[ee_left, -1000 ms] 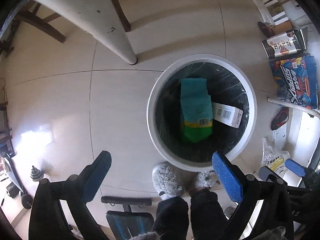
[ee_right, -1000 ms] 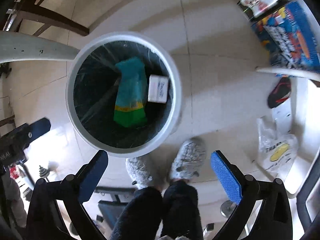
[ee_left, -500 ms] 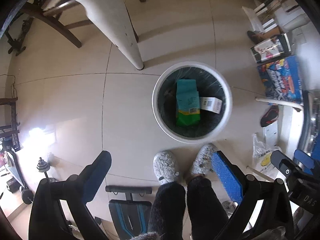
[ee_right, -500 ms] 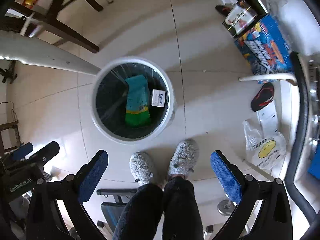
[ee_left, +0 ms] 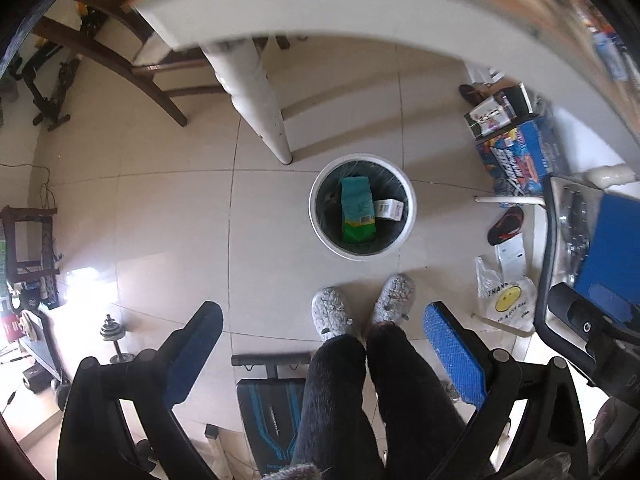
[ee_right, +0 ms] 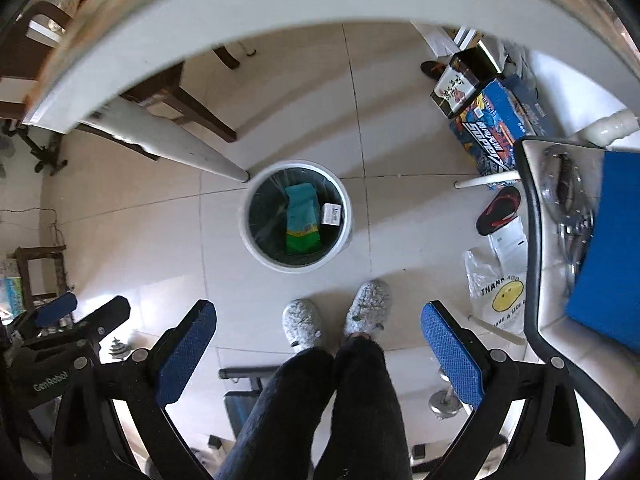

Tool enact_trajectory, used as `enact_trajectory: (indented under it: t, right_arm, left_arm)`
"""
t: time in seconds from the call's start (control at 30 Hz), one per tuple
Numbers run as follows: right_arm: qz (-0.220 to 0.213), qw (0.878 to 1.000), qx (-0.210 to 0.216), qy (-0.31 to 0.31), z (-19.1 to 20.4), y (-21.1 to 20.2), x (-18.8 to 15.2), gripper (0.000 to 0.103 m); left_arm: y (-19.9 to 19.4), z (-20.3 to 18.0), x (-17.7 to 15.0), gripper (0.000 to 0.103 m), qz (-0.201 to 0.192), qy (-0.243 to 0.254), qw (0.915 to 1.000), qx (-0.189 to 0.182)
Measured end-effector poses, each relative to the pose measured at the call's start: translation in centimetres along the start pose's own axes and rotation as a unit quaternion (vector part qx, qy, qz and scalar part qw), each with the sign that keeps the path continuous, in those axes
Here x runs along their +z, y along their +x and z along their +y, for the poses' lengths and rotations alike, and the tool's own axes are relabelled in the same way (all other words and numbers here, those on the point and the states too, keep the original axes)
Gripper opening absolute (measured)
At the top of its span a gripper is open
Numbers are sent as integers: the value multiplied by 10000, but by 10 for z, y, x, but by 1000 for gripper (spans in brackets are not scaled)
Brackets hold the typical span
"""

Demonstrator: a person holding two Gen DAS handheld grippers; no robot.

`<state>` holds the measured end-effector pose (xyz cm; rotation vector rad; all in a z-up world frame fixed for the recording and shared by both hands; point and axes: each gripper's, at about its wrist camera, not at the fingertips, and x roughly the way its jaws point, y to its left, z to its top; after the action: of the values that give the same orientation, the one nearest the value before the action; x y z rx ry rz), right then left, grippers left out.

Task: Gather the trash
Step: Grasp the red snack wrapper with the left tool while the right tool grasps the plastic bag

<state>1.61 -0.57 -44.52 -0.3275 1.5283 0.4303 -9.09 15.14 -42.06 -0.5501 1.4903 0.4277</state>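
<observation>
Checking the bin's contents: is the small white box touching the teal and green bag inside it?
Touching. In the left wrist view the white box lies against the right edge of the teal and green bag in the bin, no gap showing.

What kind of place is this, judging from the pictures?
Probably a room in a home: a tiled floor with a white trash bin, a person in fuzzy slippers, dumbbells and a flip-flop nearby.

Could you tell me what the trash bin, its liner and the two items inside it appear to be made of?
The trash bin looks like smooth white plastic with an even matte rim. Its liner seems thin dark plastic film, wrinkled and glinting. The teal-and-green pack looks like printed paper or foil packaging, carrying a barcode. The small white box appears to be printed cardboard, with flat faces.
</observation>
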Motion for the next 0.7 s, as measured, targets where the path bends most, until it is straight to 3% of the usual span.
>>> enact_trajectory:
  t: [0.17, 0.33, 0.53, 0.7]
  right_arm:
    - [-75, 9989, 407, 204, 4, -68, -4, 103]
    - [-436, 9956, 697, 453, -11, -131, 20, 103]
    - [-967, 9860, 729, 1147, -77, -188, 90, 103]
    - [-1034, 9770, 539, 1788, -154, -185, 176, 103]
  left_arm:
    - [-58, -12, 9, 103, -362, 1, 9993, -43]
    - [-112, -42, 51, 103, -933, 199, 9954, 69]
    - [-145, -101, 131, 103, -1566, 1067, 9787, 788]
    - [-146, -157, 219, 103, -1754, 1737, 9598, 1335]
